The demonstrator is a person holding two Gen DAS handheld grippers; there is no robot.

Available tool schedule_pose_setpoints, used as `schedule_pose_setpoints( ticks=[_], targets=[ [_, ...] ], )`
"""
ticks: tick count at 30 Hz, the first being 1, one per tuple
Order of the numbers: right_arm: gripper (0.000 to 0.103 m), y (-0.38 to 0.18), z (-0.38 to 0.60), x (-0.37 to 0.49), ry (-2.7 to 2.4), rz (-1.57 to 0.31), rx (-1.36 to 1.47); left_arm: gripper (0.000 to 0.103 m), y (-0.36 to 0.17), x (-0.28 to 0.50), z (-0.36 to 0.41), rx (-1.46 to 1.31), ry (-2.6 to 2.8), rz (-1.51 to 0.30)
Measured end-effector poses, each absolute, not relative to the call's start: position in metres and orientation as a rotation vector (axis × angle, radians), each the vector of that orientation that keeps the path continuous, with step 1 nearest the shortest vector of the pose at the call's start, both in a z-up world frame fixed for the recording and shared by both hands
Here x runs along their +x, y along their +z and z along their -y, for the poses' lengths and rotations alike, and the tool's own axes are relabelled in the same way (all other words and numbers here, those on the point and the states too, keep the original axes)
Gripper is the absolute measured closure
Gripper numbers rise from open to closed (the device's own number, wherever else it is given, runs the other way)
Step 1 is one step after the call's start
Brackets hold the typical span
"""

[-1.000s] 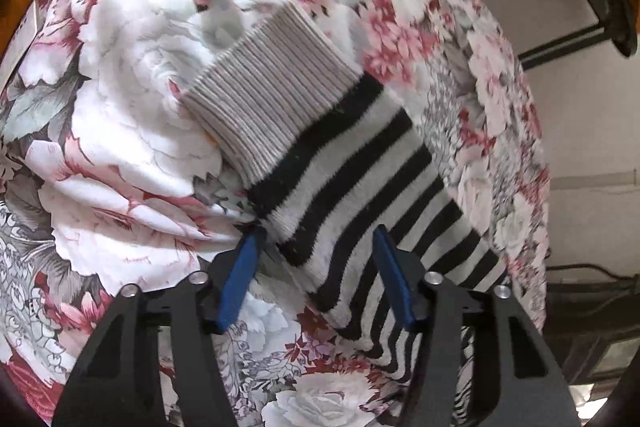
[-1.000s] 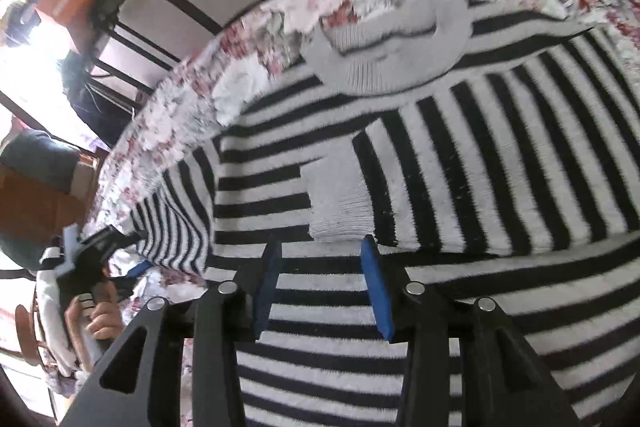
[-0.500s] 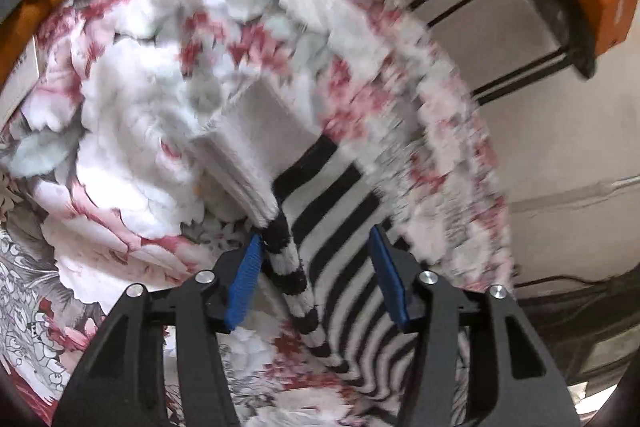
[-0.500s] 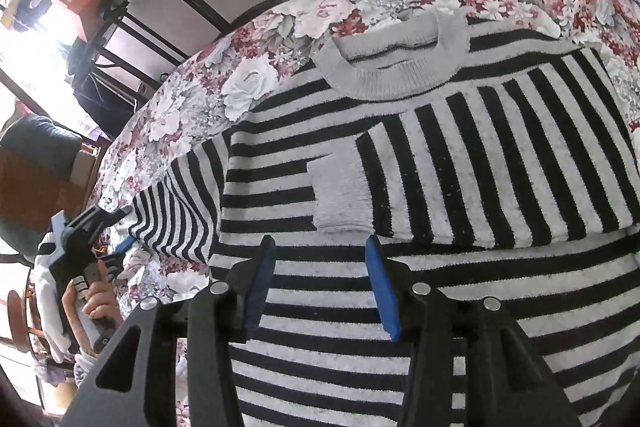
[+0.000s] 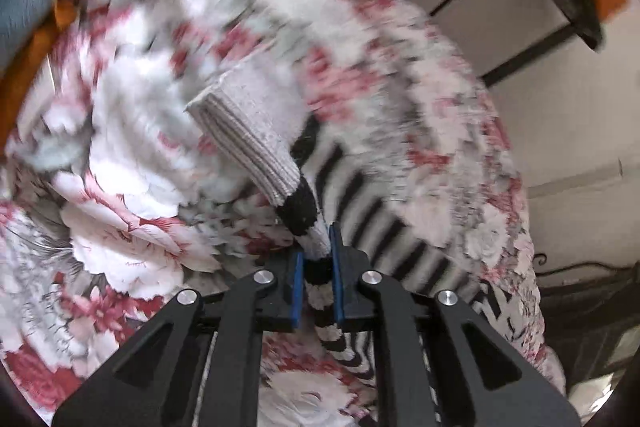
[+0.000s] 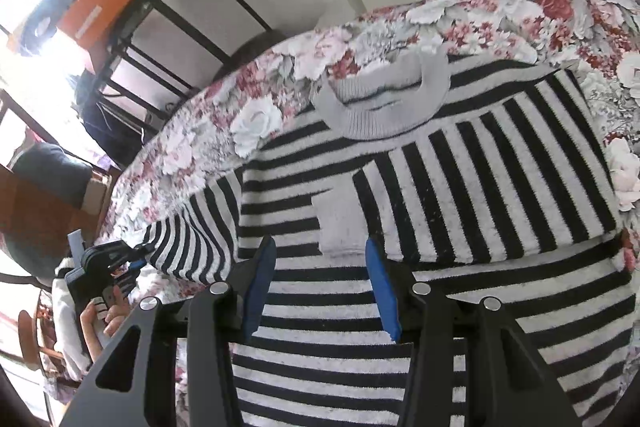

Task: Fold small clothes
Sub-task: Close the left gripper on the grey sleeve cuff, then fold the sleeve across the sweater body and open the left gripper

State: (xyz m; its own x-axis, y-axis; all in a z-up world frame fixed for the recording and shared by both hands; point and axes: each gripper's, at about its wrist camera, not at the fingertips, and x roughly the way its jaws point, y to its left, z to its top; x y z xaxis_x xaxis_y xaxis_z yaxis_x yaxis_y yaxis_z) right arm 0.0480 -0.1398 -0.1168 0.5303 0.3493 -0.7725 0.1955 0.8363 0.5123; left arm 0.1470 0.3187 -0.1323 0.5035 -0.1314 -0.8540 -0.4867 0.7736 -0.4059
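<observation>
A black-and-white striped sweater (image 6: 460,307) with a grey collar (image 6: 384,107) lies flat on a floral cloth. Its right sleeve (image 6: 480,203) is folded across the chest, grey cuff (image 6: 340,223) toward the middle. My left gripper (image 5: 316,255) is shut on the left sleeve (image 5: 304,211) just behind its grey cuff (image 5: 248,135) and lifts it off the cloth. In the right wrist view the left gripper (image 6: 136,255) shows at the far left, at the sleeve's end (image 6: 192,239). My right gripper (image 6: 320,267) is open and empty above the sweater's body, below the folded cuff.
The floral cloth (image 5: 120,227) covers the whole table (image 6: 192,139). A black metal rack (image 6: 160,11) with an orange box (image 6: 100,3) stands beyond the table's far edge. Orange fabric (image 5: 24,67) lies at the left edge of the left wrist view.
My left gripper has closed on the left sleeve behind the cuff and started to lift it. My right gripper has drawn back a little and stays open.
</observation>
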Motion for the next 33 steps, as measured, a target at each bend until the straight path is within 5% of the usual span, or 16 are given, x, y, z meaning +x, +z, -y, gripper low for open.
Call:
schedule_pose_setpoints(
  ticks=[13, 28, 29, 31, 32, 33],
  targets=[
    [0.056, -0.098, 0.189, 0.021, 0.063, -0.952, 0.694, 0.093, -0.055, 0.135, -0.181, -0.385, 0.066, -0.972],
    [0.056, -0.127, 0.289, -0.014, -0.065, -0.901, 0.896, 0.093, -0.071, 0.103, 0.048, -0.010, -0.194, -0.968],
    [0.056, -0.130, 0.296, -0.016, -0.076, -0.900, 0.912, 0.089, -0.080, 0.101, 0.063, 0.036, -0.220, -0.983],
    [0.056, -0.136, 0.309, -0.020, -0.102, -0.900, 0.940, 0.048, -0.105, 0.096, 0.100, 0.170, -0.256, -1.055],
    [0.056, -0.140, 0.315, -0.023, -0.121, -0.902, 0.957, 0.018, -0.116, 0.092, 0.113, 0.235, -0.247, -1.075],
    [0.056, -0.143, 0.319, -0.025, -0.131, -0.902, 0.973, 0.016, -0.123, 0.085, 0.124, 0.297, -0.230, -1.062]
  ],
)
